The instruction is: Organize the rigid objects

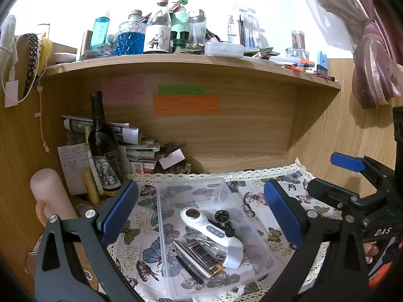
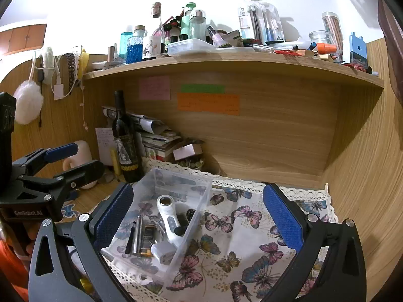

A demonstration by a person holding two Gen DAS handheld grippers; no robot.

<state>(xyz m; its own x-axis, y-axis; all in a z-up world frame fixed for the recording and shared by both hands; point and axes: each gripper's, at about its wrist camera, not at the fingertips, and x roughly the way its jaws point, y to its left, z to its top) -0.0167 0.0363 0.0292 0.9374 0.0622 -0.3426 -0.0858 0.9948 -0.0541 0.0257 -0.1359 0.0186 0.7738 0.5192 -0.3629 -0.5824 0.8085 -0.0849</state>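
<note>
Jaws of both grippers wide apart, holding nothing: left gripper point(image 1: 201, 211) over the bin, right gripper point(image 2: 199, 216) over bare cloth at the bin's right side.

Largest first:

- Wooden table with a back panel and an upper shelf point(image 1: 191, 61) crowded with bottles. Side wall close on the right, clutter and a dark wine bottle point(image 1: 103, 148) standing at the left rear. Open room mostly to the right of the bin and toward the front.
- White butterfly-print cloth with lace edge point(image 2: 234, 229) covering the table. Soft, likely to wrinkle or drag if the bin is pushed.
- Clear rectangular plastic bin point(image 1: 165, 216), lying on the cloth, open on top. Thin walls, probably light and a little flexible; best taken by one long rim, or left in place. Walls limit the approach to straight from above.
- White handheld device with round metal head and grey button panel point(image 1: 211, 229), lying diagonally inside the bin. Stiff, smooth, maybe slippery; best pinch across the narrow handle.
- Silver metal cylinder point(image 1: 191, 258) and brown-and-gold flat lighter-like piece point(image 1: 205, 255), side by side and touching or nearly so in the near end. Hard, slick, little gap for a finger between them.
- Thin black stick point(image 1: 189, 268), just left of the cylinder. Light, low, hard to pinch.
- Small black round piece with pale dots point(image 1: 221, 216), beside the device head. Kind not clear.
</note>
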